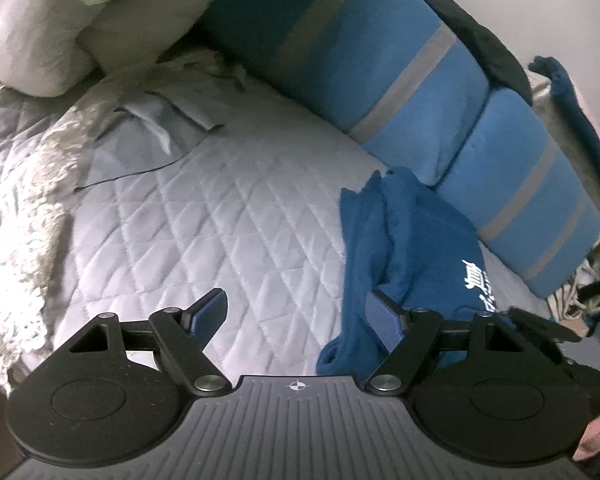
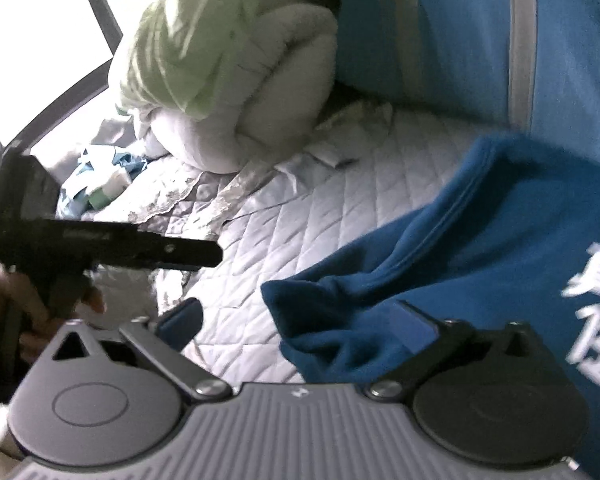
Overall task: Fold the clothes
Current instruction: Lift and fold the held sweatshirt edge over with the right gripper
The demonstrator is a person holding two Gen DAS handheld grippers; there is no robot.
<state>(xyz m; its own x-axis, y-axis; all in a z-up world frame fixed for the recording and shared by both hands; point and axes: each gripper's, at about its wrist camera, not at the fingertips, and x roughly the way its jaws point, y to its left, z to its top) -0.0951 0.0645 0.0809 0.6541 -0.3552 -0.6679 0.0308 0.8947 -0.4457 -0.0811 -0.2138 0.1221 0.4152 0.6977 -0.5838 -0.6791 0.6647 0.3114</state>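
A dark blue garment (image 1: 412, 240) with white lettering lies crumpled on the quilted bedspread (image 1: 220, 208), against the striped cushions. My left gripper (image 1: 296, 316) is open just above the quilt. Its right finger (image 1: 384, 320) is at the garment's left edge, and only bare quilt shows between the pads. In the right wrist view the garment (image 2: 480, 240) fills the right side. My right gripper (image 2: 298, 324) stands wide open over it. The garment's loose edge lies between the jaws, and the pads do not press on it.
Blue cushions with grey stripes (image 1: 400, 80) run along the far side of the bed. White pillows (image 1: 28, 32) and a pale green cloth (image 2: 180, 52) are piled at the head. Small clutter (image 2: 100, 184) lies beside a bright window (image 2: 32, 20). A hand (image 2: 4, 292) holds the other gripper's handle.
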